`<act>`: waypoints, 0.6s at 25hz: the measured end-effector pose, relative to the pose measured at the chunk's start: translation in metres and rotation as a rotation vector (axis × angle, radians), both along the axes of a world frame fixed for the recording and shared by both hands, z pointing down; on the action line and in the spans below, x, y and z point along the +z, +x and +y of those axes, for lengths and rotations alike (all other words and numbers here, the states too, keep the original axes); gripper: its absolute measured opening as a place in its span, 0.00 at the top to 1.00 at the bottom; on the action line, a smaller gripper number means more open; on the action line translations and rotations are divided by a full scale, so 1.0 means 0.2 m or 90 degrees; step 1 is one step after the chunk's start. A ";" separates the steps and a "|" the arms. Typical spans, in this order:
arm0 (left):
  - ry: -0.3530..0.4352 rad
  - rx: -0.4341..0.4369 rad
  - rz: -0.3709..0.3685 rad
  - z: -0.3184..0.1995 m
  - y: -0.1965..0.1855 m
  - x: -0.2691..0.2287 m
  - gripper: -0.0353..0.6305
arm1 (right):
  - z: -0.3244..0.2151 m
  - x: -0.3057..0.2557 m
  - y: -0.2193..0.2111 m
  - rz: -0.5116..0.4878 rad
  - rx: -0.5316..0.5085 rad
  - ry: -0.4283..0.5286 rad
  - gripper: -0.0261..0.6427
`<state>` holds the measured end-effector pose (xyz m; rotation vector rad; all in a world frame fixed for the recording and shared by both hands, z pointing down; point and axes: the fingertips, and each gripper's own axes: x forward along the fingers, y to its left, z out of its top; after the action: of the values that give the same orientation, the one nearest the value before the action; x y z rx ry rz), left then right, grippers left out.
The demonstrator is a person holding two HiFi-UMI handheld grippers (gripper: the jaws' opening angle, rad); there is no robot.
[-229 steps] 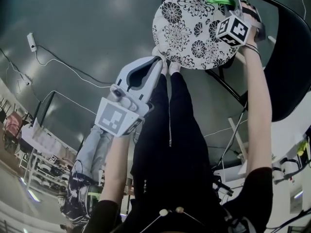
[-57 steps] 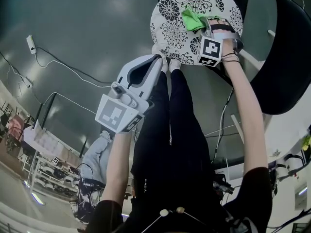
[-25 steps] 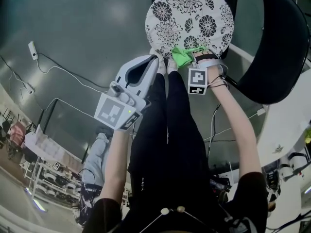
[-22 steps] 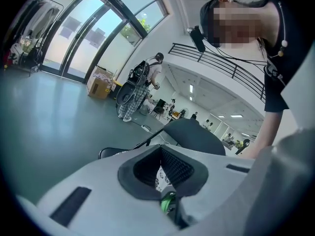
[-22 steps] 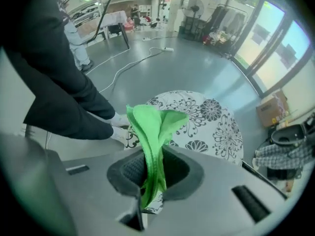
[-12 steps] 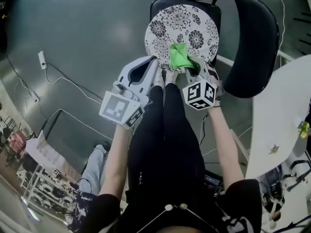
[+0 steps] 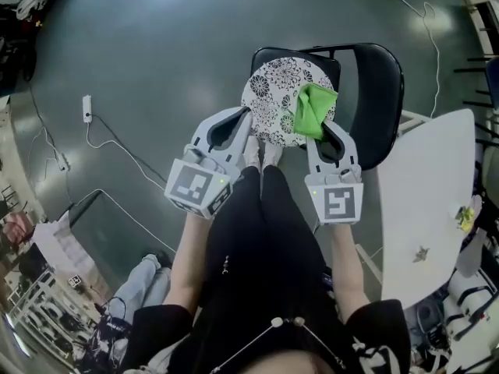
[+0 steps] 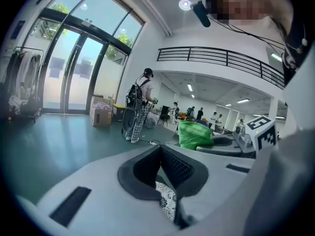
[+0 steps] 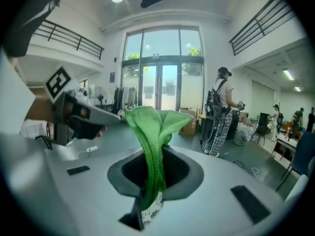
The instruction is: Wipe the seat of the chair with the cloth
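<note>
over the right edge of the chair's patterned seat (image 7: 269, 100), the green cloth (image 7: 313, 111) stands bunched in the right tongs (image 7: 326, 131). they are clamped on its lower fold, so a loose pad of fabric pokes past the tips, probably to give a soft face to drag across the seat. i cannot tell whether the cloth touches the seat; the tongs look roughly level, so it is likely just above. the left tongs (image 7: 248, 117) are together on nothing, at the seat's near edge beside the person's legs, likely kept aside since one hand suffices for wiping. the seat's left side lies bare of cloth.
</note>
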<state>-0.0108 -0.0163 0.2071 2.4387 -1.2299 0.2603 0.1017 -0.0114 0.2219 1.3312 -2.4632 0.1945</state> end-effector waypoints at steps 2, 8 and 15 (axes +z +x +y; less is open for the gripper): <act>0.018 -0.009 0.013 0.01 -0.01 -0.14 0.94 | 0.00 -0.24 0.03 -0.049 0.022 0.036 0.88; 0.087 -0.004 0.007 0.07 -0.03 -0.49 0.94 | 0.12 -0.83 0.13 -0.105 0.058 0.156 0.88; 0.205 -0.001 -0.030 0.14 -0.08 -0.85 0.94 | 0.20 -1.13 0.13 -0.123 0.060 0.221 0.89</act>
<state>-0.0261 0.0108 0.0379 2.7156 -1.3868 0.1277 0.1274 0.0293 -0.0037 1.6400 -2.6858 -0.0922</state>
